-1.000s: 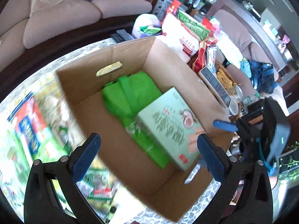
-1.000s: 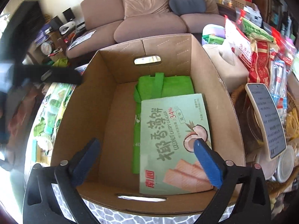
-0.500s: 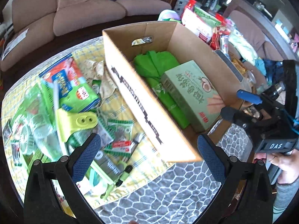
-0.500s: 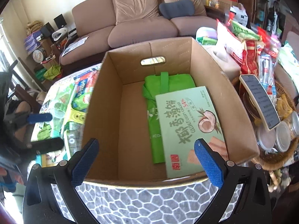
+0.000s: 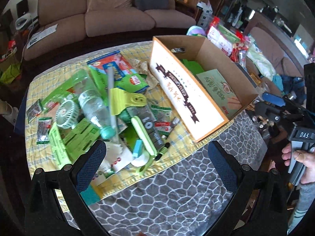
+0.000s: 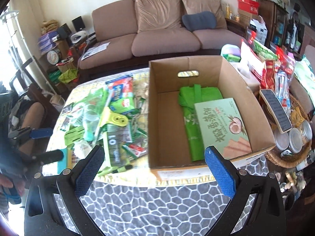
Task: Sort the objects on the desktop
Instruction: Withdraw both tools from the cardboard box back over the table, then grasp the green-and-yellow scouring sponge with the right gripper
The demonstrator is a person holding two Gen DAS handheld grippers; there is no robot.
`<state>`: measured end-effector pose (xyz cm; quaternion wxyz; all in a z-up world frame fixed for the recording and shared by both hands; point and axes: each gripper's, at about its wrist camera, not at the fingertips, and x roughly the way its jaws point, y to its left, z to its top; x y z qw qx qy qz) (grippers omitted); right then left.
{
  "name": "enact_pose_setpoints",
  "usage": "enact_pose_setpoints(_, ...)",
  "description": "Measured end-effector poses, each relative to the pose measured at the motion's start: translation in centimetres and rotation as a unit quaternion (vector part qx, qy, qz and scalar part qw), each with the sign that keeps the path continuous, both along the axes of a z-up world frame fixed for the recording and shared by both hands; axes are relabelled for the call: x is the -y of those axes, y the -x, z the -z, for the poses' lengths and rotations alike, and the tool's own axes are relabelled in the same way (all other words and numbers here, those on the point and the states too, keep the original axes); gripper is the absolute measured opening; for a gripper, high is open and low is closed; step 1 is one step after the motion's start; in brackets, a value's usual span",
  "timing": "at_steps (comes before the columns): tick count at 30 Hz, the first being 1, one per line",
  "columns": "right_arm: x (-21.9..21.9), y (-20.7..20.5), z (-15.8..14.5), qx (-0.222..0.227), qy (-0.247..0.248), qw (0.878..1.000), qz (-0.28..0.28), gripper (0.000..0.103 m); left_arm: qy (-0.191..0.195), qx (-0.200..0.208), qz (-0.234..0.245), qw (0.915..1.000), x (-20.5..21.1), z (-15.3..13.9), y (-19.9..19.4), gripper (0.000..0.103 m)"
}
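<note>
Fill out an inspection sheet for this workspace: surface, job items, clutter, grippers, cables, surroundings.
Surface: table with a grey pebble-pattern top, partly covered by a yellow checked cloth.
Job's things: cardboard box holding a green bag and a biscuit box lying on it; a pile beside the box includes a clear bottle, a yellow-green clip and a small fan.
Clutter: snack packets, a phone and jars right of the box.
Grippers: left gripper open, empty; right gripper open, empty.
Cables: nothing seen.
Surroundings: brown sofa with a grey cushion.
</note>
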<state>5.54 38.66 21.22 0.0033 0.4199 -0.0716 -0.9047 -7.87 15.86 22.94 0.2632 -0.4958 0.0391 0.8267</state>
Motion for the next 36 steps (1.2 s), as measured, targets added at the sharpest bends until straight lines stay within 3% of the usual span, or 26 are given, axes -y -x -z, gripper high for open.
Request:
enact_pose_setpoints(6, 4.4, -0.2, -0.3, -0.007, 0.001, 0.999, -0.034, 0.103, 0.040, -0.049, -0.061, 0.9961, 9.2, -0.1, -0.7, 0.103)
enact_pose_setpoints(16, 12.9, 0.8, 2.5, -0.009, 0.011, 0.995, -0.103, 0.103, 0.036, -0.029, -0.122, 0.9914, 19.5, 5.3, -1.9, 0.103)
enact_pose_setpoints(30, 18.2, 2.9, 11.6, 0.008, 0.046, 0.991, -0.123, 0.103, 0.015, 0.002, -0.121, 0.9925, 20.9, 14.3, -1.9, 0.103)
enact_pose_setpoints(36, 21.1, 2.8, 13.9, -0.009, 0.058, 0.988, -0.143, 0.103, -0.017, 0.021, -0.121, 0.9923, 20.4, 16.9, -1.7, 0.103)
